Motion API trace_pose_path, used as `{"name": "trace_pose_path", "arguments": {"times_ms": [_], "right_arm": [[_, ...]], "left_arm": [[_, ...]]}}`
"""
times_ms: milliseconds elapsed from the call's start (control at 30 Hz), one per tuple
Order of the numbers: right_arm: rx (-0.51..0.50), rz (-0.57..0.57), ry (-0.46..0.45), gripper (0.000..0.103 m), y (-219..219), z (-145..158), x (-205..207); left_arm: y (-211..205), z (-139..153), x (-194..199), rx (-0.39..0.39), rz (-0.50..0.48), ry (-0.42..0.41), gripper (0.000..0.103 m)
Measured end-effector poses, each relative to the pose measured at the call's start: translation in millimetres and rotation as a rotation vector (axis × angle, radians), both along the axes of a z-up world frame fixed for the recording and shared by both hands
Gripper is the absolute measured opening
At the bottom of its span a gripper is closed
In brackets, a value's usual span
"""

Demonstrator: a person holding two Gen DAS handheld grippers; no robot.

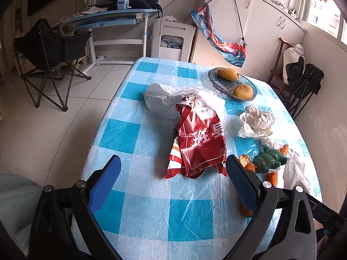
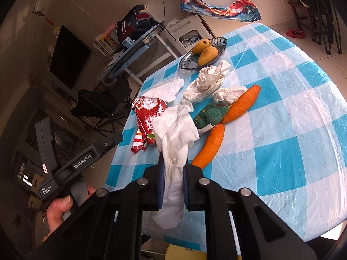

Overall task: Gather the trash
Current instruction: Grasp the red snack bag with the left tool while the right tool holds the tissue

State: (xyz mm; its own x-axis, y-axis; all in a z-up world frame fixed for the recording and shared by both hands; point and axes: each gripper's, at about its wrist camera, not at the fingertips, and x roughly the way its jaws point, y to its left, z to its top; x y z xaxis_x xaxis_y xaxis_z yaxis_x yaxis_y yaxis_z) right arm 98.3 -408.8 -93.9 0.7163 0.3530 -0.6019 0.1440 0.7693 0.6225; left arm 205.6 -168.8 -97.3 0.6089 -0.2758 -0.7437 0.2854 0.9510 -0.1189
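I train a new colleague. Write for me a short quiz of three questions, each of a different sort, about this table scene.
1. True or false: the right gripper is shut on a white tissue.
2. Multiple choice: the left gripper is (A) open, with the red snack bag ahead of it; (B) shut on a carrot; (C) holding the fruit basket.
3. Fill in: the green plush toy lies between two orange ____.

Key: 1 true; 2 A; 3 carrots.
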Motion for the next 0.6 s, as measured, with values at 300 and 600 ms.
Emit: {"name": "trace_pose_path", "arguments": {"times_ms": [300, 600], "right_arm": [[0.065, -0.036, 0.004, 0.015, -13.0, -11.7, -3.7], [0.132, -0.07, 0.0, 0.017, -23.2, -15.7, -10.6]], "left_arm": [[-48.3, -24.2, 36.5, 0.068, -0.035, 0.0, 0.094], [-72.6, -43.7, 49.8, 0.106, -0.082, 0.03, 0.094]]}}
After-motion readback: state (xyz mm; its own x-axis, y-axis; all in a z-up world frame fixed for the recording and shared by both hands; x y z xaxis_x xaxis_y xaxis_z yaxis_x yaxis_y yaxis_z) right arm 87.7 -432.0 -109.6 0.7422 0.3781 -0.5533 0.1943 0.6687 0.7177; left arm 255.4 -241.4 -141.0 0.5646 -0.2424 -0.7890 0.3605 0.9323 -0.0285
